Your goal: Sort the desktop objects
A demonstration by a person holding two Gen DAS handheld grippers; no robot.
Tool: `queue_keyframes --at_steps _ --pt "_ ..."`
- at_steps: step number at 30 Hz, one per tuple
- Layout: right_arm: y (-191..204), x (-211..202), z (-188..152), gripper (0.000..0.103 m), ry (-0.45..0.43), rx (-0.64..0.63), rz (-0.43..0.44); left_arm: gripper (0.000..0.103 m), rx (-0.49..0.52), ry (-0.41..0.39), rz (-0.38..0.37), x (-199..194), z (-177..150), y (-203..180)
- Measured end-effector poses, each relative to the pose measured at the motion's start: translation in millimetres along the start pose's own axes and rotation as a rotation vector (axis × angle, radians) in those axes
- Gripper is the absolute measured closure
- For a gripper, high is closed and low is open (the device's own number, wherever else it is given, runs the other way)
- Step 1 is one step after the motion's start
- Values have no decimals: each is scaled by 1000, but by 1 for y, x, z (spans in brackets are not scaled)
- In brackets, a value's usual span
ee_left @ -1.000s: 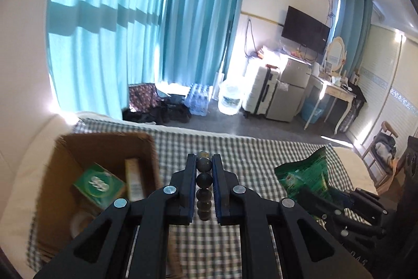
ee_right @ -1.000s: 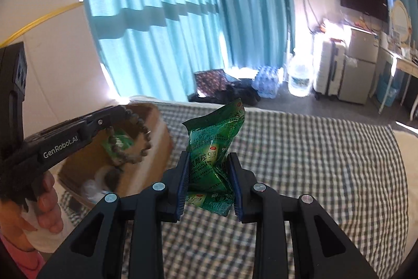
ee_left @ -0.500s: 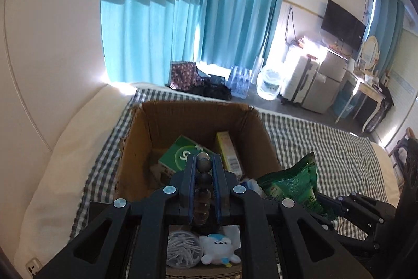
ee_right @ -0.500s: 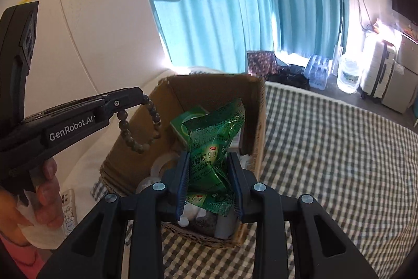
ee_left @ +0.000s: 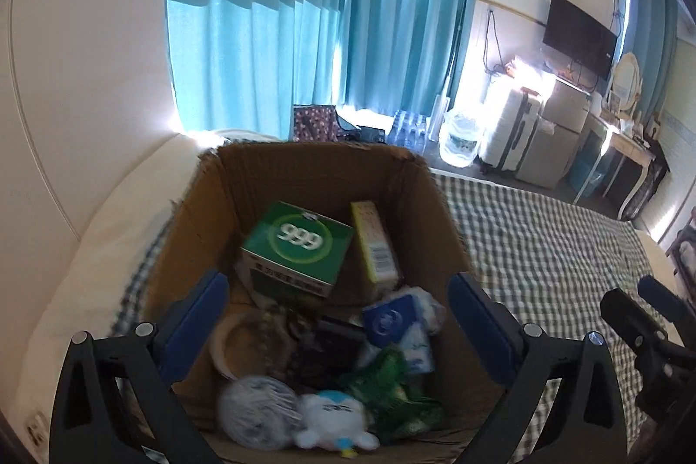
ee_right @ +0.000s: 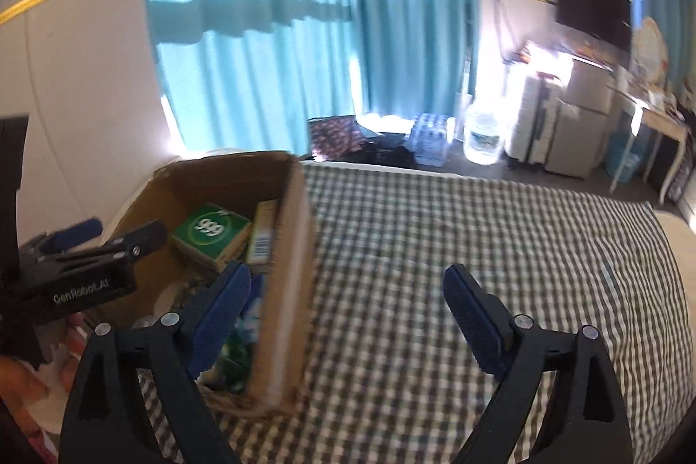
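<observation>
Over the cardboard box the left gripper hangs with its jaws opening wide, nothing between them; the right gripper straddles the box's right wall, jaws likewise opening and empty. One green snack bag lies inside, near the front, beside one plush toy, one green 999 box and one yellow carton. Right of the box, checked cloth spreads bare
</observation>
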State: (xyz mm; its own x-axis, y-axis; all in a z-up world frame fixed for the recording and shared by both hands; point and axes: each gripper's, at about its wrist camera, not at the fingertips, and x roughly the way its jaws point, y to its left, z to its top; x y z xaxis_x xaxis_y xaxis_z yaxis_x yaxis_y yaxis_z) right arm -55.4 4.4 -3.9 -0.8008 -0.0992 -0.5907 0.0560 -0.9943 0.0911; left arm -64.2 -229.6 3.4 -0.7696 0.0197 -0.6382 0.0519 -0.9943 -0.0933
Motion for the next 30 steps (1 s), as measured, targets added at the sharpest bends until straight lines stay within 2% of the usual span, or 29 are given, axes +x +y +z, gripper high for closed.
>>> queue_keyframes --at_steps 2,4,6,8,12,20,25,30 --pt "-18 -5 -6 9 7 59 -60 0 -24 5 -24 3 -13 -11" --pt "-37 -11 -13 3 10 118 -100 0 -21 15 -38 6 -24 -20" --pt "-53 -15 -21 0 11 152 -123 0 37 37 -32 9 -29 -31" --pt "-64 -15 -27 0 25 162 -145 0 75 22 -23 8 -31 -39" --pt "-80 -10 -35 0 55 191 -150 0 52 0 -57 2 -34 -40" --pt "-74 -4 -39 0 74 172 -155 0 83 7 -41 4 -38 -42" --pt "-70 -3 -36 0 74 177 -140 0 39 9 -30 5 -36 -34" --pt "-64 0 -34 0 82 167 -133 0 18 45 -38 12 -37 -28"
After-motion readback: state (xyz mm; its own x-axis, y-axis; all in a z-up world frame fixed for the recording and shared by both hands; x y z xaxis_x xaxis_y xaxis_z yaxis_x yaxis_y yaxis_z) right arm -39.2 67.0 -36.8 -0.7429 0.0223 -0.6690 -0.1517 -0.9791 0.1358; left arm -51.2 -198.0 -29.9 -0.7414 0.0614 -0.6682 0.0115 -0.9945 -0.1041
